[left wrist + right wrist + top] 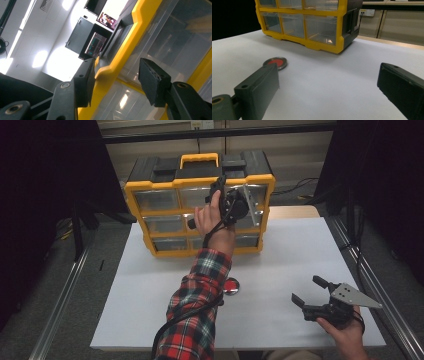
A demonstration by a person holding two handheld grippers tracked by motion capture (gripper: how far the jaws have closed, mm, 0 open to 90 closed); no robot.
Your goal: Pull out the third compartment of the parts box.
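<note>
The left hand-held gripper (218, 190) is raised against the front of the yellow and black drawer cabinet (150, 184), at the upper row of clear drawers near the cabinet's right side. In the left gripper view its jaws are seen partly apart, about half spread, with a yellow frame bar (117, 60) and the edge of a clear drawer (175, 47) lying between them; whether the pads press on anything cannot be told. The gripper is carried by the left hand (206, 216), whose forearm in a red plaid sleeve (197, 310) reaches across the desk (140, 310) from the bottom edge, with a black cable trailing along it. The right hand-held gripper (309, 291) is held low over the near right part of the desk, well apart from the cabinet; its jaws are spread wide and nothing is held between them, as shown in the right gripper view (329, 87). A grey three-cornered plate (355, 296) is seen on top of it, and the right hand (345, 332) grips its body. The cabinet stands at the far side of the white desk surface, its yellow carry handle (199, 159) on top. A small round red disc with a dark rim (231, 286) lies flat on the desk, just beside the plaid sleeve and between the two hands.
</note>
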